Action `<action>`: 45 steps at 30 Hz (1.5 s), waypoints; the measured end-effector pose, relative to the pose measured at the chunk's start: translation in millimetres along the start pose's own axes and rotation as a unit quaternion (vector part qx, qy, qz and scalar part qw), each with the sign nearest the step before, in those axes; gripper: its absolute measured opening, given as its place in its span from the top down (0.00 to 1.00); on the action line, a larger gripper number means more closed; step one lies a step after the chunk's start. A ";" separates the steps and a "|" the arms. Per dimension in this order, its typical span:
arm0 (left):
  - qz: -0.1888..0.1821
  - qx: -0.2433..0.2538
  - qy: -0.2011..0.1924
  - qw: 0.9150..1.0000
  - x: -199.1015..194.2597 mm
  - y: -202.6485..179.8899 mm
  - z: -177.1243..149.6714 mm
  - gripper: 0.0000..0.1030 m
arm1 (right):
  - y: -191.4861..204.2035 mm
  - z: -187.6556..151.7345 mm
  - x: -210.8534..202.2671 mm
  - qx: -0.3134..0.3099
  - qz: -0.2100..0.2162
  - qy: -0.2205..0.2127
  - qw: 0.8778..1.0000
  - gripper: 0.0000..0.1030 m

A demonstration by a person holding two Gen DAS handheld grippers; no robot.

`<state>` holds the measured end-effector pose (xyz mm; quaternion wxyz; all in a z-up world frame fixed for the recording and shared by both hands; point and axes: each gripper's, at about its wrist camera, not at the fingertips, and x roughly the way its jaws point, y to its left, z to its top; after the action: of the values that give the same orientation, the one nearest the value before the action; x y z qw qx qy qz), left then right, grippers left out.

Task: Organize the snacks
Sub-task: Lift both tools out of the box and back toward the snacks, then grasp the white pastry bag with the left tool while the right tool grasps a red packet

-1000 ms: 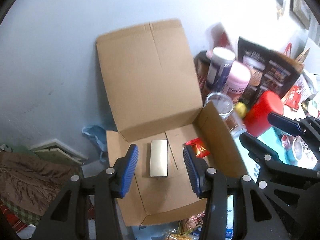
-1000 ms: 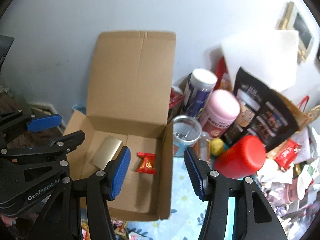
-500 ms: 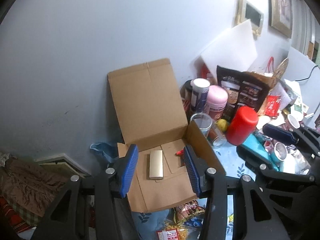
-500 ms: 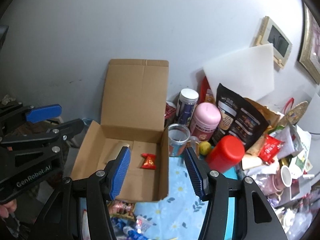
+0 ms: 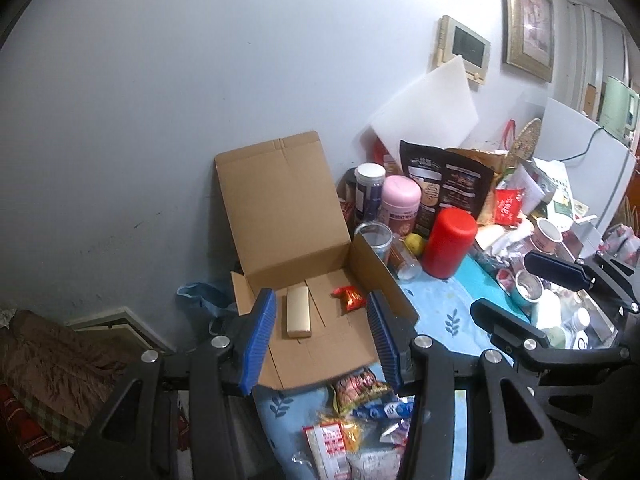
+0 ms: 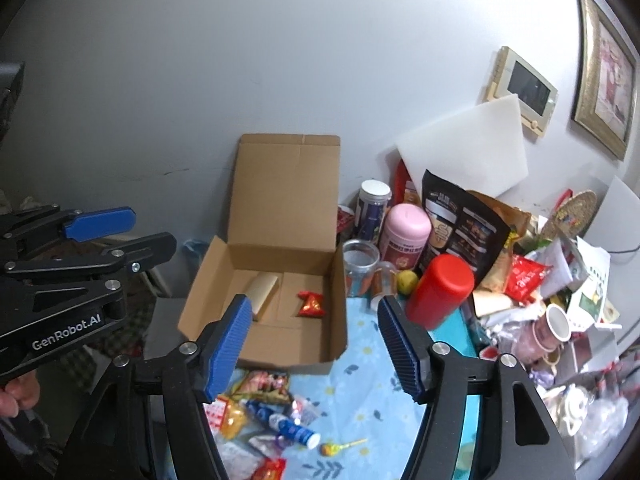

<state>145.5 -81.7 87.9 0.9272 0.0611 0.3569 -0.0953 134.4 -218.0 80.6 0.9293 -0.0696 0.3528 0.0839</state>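
Showed a brown corrugated cardboard box (image 5: 280, 200), its lid flap upright against a smooth grey wall. Held on its flat floor a slim rectangular gold-foil bar (image 5: 299, 316) at the left and, apart from it, a crinkled red foil wrapper (image 5: 349, 298) at the right. Found more snacks loose in front of the box on a light-blue leaf-print cloth (image 6: 360, 368): a heap of glossy, crumpled packets (image 5: 352, 420), plus a round lollipop (image 6: 340, 447) on a thin stick. Kept the left gripper (image 5: 319, 312) in the air on the near side of the box, ribbed blue pads apart, nothing between them. Caught the right gripper (image 6: 313, 308) likewise aloft, jaws opening, gripping nothing. Crowded the box's right side with a smooth red cylinder (image 5: 450, 242), a pink round-topped jar (image 5: 400, 204) and a glossy black pouch (image 5: 444, 184).
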 end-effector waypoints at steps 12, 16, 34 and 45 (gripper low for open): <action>-0.009 -0.008 0.013 1.000 -28.8 -0.1 -42.7 0.54 | 14.4 -46.5 -23.7 0.012 0.015 0.029 0.999 0.35; -0.019 -0.010 0.026 0.999 -34.0 -1.2 -58.0 0.43 | 17.8 -63.0 -25.4 0.022 0.023 0.042 0.999 0.35; -0.011 -0.013 0.081 0.997 -25.1 -9.3 -135.7 0.28 | 28.5 -149.1 2.3 0.047 0.048 0.131 0.989 0.35; -0.029 -0.026 0.136 0.990 4.8 -10.3 -182.2 0.28 | 34.1 -185.3 27.9 0.038 0.064 0.187 0.980 0.35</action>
<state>28.2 -59.3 -50.3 0.8682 0.0386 0.4839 -0.1034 28.7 -216.7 -77.8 0.8417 -0.0260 0.5270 0.1148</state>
